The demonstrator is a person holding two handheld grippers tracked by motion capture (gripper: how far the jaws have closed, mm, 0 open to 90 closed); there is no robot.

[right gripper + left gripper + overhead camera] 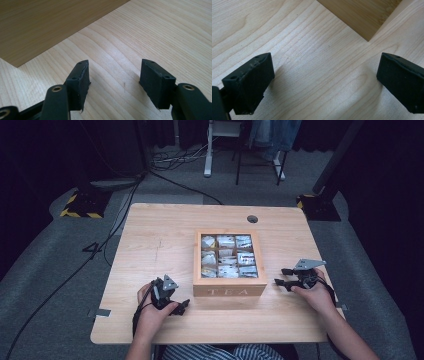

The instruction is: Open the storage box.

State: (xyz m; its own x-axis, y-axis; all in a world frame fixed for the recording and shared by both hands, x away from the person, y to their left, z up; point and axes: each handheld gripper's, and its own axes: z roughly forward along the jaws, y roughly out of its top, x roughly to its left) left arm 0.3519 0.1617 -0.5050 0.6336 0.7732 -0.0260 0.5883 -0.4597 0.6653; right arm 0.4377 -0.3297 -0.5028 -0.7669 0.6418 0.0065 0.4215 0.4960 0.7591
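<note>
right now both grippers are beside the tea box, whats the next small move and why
Probably bring both grippers in against the sides of the tea box. The left gripper and right gripper are open with nothing between their jaws, over bare table, each flanking a near corner of the box without touching it.

This looks like a recording lab or studio rather than a home. A light wooden tabletop (160,245) with a cable hole (252,219) stands alone on grey carpet (45,270), ringed by black curtains (45,155). Dark stand bases — one edged with yellow-and-black hazard tape (80,206) — sit off the far corners, and loose black cables (75,270) trail across the floor. Behind are a white desk leg (209,150) and a black stool frame (260,165).
</note>
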